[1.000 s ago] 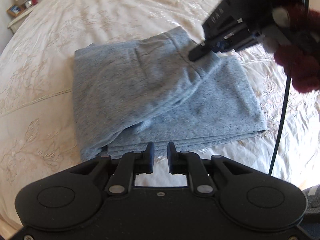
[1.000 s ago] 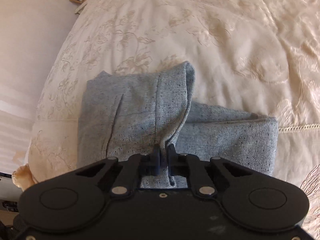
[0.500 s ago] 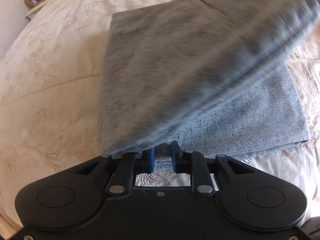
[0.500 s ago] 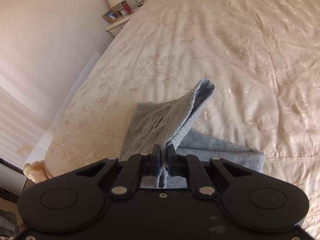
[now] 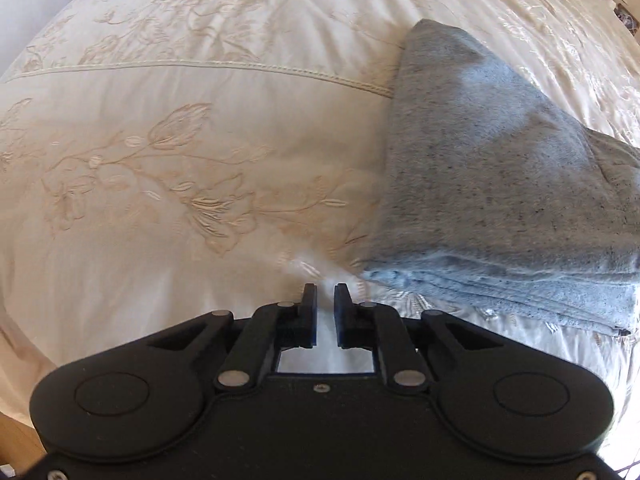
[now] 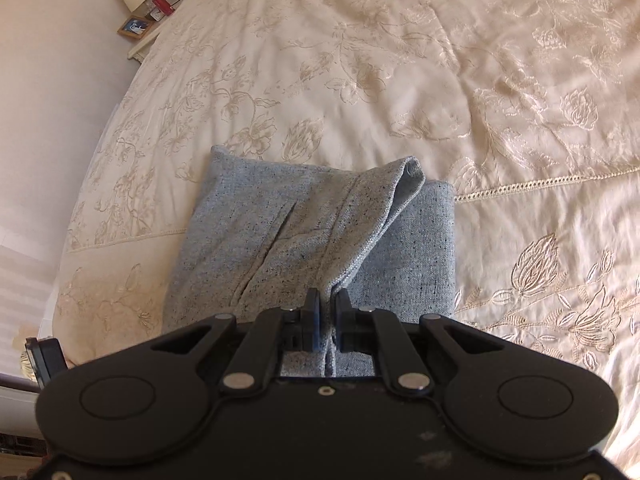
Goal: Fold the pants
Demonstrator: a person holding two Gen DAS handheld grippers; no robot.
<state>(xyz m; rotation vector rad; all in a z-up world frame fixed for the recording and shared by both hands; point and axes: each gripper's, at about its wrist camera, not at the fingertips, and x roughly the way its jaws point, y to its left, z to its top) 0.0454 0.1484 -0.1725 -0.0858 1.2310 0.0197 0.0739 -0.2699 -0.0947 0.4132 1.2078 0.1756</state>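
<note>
The grey speckled pants (image 6: pixel 312 240) lie folded in a thick stack on the cream embroidered bedspread (image 6: pixel 400 60). My right gripper (image 6: pixel 327 304) is shut on the edge of the top layer near its front, with that flap draped across the stack. In the left wrist view the pants (image 5: pixel 500 184) sit to the right, their top layer raised in a hump. My left gripper (image 5: pixel 325 300) hovers over bare bedspread just left of the stack's near corner, jaws narrowly apart and empty.
A bedside table (image 6: pixel 140 28) with a lamp, a picture frame and small items stands at the far left by the wall. The bed's left edge drops off near the pants. Bedspread (image 5: pixel 160 160) stretches wide to the left and right of the stack.
My right gripper lifted the top layer, then brought it back down over the stack. My left gripper slid left, off the pants' near edge, and now has nothing between its jaws.
</note>
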